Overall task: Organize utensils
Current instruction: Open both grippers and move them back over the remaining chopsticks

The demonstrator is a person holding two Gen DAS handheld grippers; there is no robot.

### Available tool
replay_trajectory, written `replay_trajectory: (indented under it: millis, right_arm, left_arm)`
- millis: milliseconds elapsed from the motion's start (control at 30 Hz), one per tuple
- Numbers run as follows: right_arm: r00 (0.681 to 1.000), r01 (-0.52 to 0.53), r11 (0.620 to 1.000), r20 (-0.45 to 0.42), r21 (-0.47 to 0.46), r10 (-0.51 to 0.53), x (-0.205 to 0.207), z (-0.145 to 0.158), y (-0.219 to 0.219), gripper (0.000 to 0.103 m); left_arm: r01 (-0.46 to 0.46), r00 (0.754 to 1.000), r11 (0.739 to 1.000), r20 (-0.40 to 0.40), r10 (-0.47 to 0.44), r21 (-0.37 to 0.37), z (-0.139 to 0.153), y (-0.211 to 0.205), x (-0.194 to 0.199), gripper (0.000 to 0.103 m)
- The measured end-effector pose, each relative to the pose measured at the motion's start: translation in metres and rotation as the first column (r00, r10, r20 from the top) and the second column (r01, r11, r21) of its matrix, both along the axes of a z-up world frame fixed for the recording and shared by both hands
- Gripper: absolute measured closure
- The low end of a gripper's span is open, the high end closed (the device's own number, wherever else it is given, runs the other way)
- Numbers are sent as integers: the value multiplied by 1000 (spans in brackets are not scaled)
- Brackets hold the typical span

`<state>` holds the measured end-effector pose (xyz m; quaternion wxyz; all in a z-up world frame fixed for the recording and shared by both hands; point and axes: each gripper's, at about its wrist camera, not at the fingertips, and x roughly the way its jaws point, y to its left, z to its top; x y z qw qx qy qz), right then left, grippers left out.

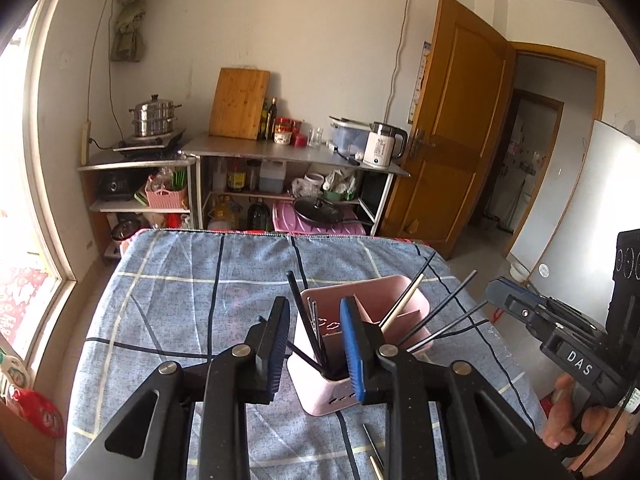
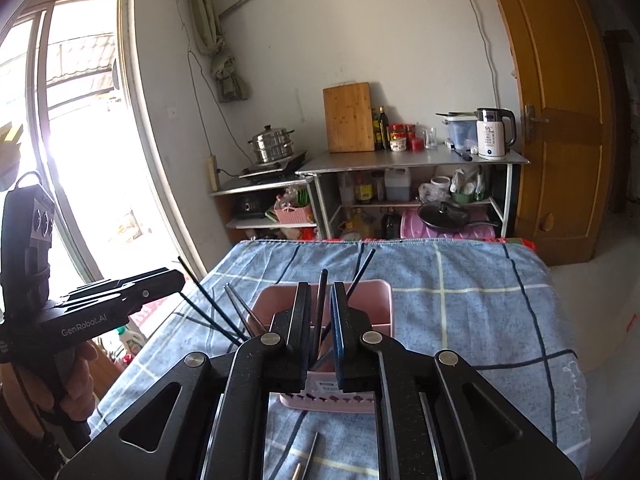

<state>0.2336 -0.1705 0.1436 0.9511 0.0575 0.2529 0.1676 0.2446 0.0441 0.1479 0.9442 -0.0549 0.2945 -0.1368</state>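
A pink utensil holder [image 1: 316, 400] [image 2: 380, 292] stands on the blue checked tablecloth [image 1: 180, 300]. Several black chopsticks [image 1: 308, 320] lean in its left compartment. More black ones and a pale one [image 1: 402, 300] fan out to the right. My left gripper [image 1: 315, 306] is open, its blue pads either side of the left bunch without pressing on it. My right gripper [image 2: 321, 289] hangs over the holder, open by a narrow gap. One black chopstick [image 2: 321, 308] stands loose between its pads. Each gripper shows in the other's view [image 1: 498, 290] [image 2: 176, 278].
Loose chopsticks [image 1: 372, 446] [image 2: 312, 450] lie on the cloth in front of the holder. Beyond the table's far edge stand metal shelves [image 1: 280, 152] with pots, bottles, a kettle [image 1: 384, 144] and a cutting board. There is a window on the left and a wooden door [image 1: 452, 120] on the right.
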Motion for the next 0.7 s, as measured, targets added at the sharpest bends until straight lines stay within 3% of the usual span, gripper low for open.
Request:
replay_trajectory:
  millis: [300, 700]
  right_arm:
    - [1000, -2, 1000, 20, -7, 2, -40, -2, -8, 93]
    - [1000, -7, 1000, -9, 1, 7, -93, -32, -13, 88]
  left_arm:
    - [-28, 998, 1000, 50, 28, -6, -1, 5, -50, 77]
    - [-5, 998, 1000, 60, 4, 15, -37, -15, -114, 77]
